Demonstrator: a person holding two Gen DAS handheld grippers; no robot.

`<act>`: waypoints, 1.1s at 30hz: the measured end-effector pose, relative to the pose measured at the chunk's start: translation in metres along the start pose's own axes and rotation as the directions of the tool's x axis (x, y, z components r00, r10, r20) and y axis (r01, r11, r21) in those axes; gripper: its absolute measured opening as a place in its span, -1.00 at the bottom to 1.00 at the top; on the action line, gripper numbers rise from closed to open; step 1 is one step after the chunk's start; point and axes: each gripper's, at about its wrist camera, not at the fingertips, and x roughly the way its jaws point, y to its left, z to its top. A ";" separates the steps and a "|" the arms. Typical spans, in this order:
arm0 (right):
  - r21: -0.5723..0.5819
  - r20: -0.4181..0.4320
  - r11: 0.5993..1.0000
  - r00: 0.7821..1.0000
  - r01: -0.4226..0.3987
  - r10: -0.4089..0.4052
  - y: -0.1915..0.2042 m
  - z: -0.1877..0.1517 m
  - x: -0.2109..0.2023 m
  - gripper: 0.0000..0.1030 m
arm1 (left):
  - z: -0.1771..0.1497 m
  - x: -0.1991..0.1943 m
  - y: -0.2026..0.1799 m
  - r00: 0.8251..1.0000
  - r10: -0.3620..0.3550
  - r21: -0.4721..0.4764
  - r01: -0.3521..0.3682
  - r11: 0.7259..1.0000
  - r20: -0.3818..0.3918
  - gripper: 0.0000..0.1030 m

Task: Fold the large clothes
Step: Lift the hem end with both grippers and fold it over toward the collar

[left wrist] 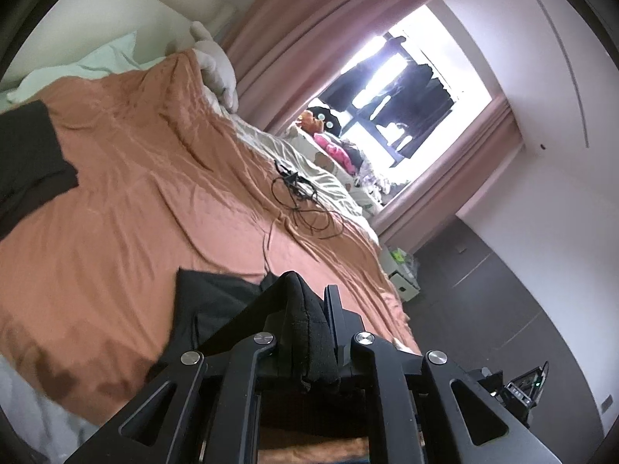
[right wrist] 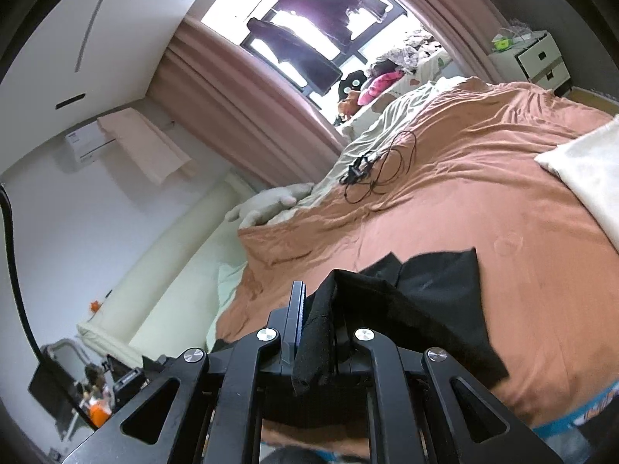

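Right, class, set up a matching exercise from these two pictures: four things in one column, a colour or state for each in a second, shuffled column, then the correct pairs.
Things:
1. bedspread
2. curtain
3. cable
4. black garment

Colours or states:
A. pinched in both tools
B. dusty pink, hanging beside the window
C. rust orange, wrinkled
D. thin and black, lying in loose loops

Pairs: 1-C, 2-B, 3-D, 4-A. The left tool and the right tool are each shut on the garment.
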 end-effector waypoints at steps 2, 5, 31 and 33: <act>-0.004 -0.009 1.000 1.000 0.014 -0.014 -0.003 0.011 0.017 -0.81 | 0.011 0.018 0.001 1.000 0.012 0.002 -0.012 1.000 -0.012 -0.77; -0.024 -0.027 0.998 0.998 0.064 -0.065 -0.006 0.025 0.043 -0.81 | 0.023 0.049 0.004 0.999 0.043 0.013 -0.042 0.999 -0.029 -0.77; 0.014 -0.246 0.947 0.920 0.320 -0.307 -0.130 0.043 0.226 -0.59 | 0.032 0.261 0.105 0.940 0.224 -0.037 -0.241 0.970 -0.256 -0.62; 0.030 -0.263 0.955 0.924 0.295 -0.277 -0.133 0.043 0.231 0.01 | 0.033 0.270 0.111 0.931 0.223 -0.056 -0.249 0.967 -0.289 -0.36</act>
